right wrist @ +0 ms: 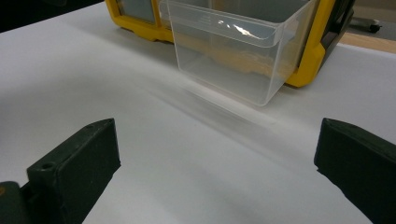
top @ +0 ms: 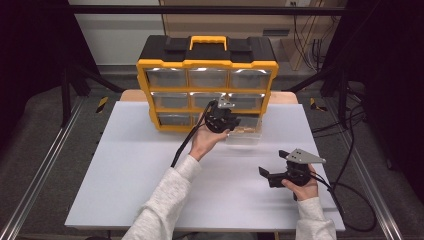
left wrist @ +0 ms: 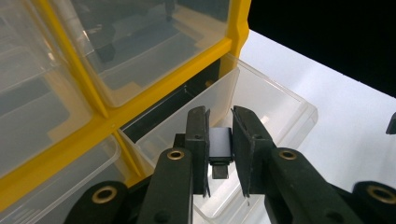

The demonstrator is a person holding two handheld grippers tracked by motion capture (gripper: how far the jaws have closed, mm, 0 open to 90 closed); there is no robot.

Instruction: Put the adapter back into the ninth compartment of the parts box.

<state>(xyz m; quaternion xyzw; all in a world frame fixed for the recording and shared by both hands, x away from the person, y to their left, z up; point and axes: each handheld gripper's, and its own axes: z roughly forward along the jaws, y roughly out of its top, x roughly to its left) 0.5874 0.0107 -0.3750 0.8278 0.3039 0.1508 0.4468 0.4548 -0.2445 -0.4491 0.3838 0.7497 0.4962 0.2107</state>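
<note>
High view: yellow-and-black drawer cabinet (top: 207, 80) stands at the far side of the white table (top: 130, 175). Bottom-right clear drawer (top: 243, 134) is pulled out onto the table. Left gripper (top: 222, 120) is held up at that drawer; right gripper (top: 270, 176) rests low, well apart, near the table's right front.

Left gripper view adds what the high view hides: the jaws are clamped on a small dark grey block with a metal plug end (left wrist: 220, 151), likely a USB adapter, held just above the open drawer (left wrist: 261, 93).

Right gripper view: jaws spread wide, nothing between them; drawer (right wrist: 233, 51) ahead, something tan and blurred inside
</note>
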